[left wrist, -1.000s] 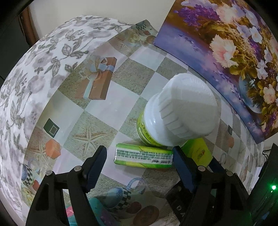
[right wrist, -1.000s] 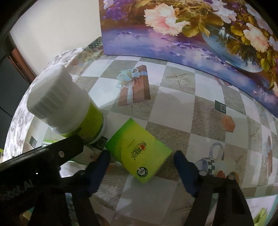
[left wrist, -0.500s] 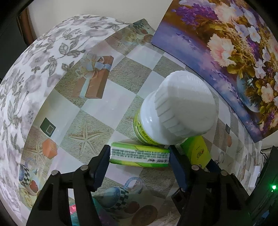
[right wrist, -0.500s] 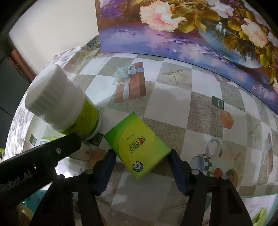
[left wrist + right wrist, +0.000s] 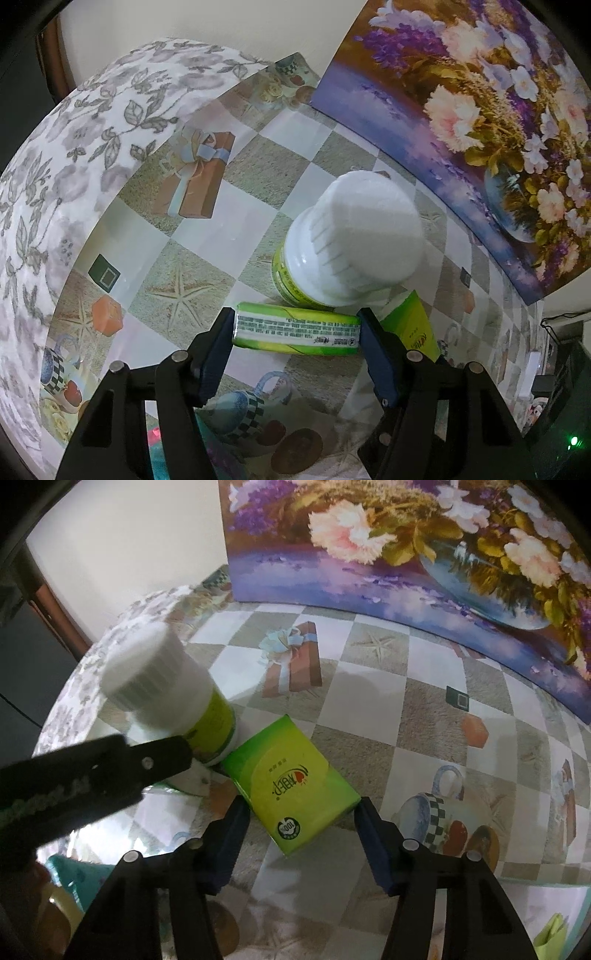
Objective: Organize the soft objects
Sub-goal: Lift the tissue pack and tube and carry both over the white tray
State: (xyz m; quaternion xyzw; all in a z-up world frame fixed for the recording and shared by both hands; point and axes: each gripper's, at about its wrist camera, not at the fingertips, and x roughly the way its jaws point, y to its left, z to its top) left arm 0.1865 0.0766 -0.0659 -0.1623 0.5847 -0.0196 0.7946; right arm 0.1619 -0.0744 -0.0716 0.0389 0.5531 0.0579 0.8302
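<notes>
Two green tissue packs lie on the patterned tablecloth beside a white-capped bottle (image 5: 354,247). One pack (image 5: 295,328) lies crosswise on its edge, and my left gripper (image 5: 295,320) is shut on it, a pad pressed against each short end. The other pack (image 5: 288,775) lies flat and askew between the fingers of my right gripper (image 5: 301,808). Those jaws are closing: the right pad meets a corner of the pack and the left pad stands a little off it. This flat pack (image 5: 413,325) also shows past the left gripper's right finger. The left gripper's black frame (image 5: 92,771) crosses the right wrist view.
The bottle (image 5: 159,675) stands touching both packs. A floral painting (image 5: 480,129) leans against the wall along the back (image 5: 406,554). The table's rounded edge with leaf-print cloth (image 5: 74,147) drops away at the left. A teal item (image 5: 74,878) lies near the front edge.
Both pairs of jaws have narrowed. The left pads came in against the ends of the edge-on pack. The right fingers moved in around the flat pack.
</notes>
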